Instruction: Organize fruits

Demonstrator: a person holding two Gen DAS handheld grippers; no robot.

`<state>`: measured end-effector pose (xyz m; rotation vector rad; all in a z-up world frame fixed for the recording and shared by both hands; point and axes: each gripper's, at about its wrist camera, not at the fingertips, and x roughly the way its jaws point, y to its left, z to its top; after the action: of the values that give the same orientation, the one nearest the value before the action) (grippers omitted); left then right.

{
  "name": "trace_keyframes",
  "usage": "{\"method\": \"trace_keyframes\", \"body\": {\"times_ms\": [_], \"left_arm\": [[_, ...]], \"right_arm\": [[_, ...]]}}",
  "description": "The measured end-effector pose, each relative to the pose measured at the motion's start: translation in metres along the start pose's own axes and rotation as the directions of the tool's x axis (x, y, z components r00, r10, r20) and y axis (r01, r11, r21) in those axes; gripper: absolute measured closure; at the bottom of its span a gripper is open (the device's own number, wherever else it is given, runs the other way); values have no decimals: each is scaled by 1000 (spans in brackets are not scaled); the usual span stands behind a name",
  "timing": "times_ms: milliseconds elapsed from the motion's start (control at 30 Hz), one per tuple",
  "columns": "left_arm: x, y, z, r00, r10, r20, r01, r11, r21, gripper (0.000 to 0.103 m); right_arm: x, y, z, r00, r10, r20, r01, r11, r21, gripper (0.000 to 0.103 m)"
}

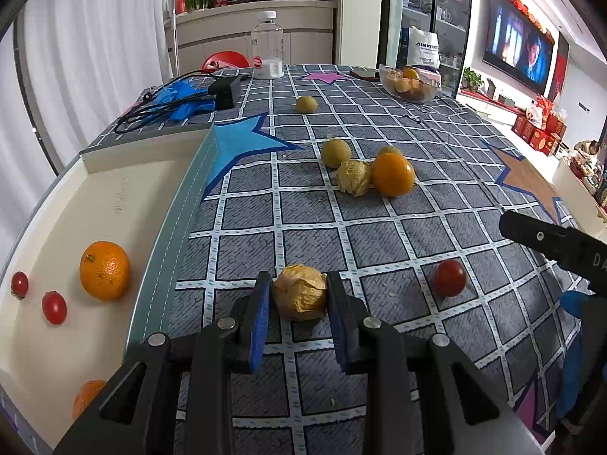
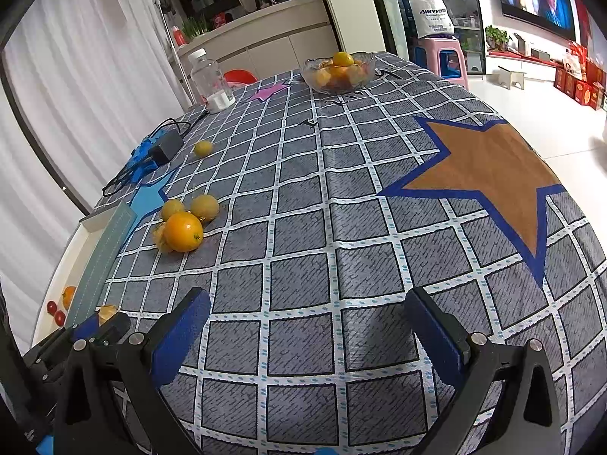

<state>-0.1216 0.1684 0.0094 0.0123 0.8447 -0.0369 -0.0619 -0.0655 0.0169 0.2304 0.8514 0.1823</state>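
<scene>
The left gripper [image 1: 299,288] is clamped on a papery husked fruit [image 1: 299,292] that rests on the checked tablecloth [image 1: 379,227], just beside the near end of the white tray [image 1: 125,189] at the table's left edge. The tray holds an orange [image 1: 104,270] and two cherry tomatoes [image 1: 54,307]. The right gripper [image 2: 307,322] hangs with jaws wide apart over bare cloth, gripping nothing. A loose cherry tomato [image 1: 449,277] lies near the held fruit.
</scene>
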Motion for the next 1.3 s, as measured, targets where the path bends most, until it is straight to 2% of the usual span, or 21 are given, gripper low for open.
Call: {"method": "trace_keyframes", "body": {"times_ms": [967,1300], "left_arm": [[0,0,0,1000,-1,0,1,1000,0,71],[0,0,0,1000,-1,0,1,1000,-1,71]], "right_arm": [[1,3,0,1000,-5,-2,5,1000,-4,0],[5,5,0,998,-64,-24,62,997,-47,0]]}}
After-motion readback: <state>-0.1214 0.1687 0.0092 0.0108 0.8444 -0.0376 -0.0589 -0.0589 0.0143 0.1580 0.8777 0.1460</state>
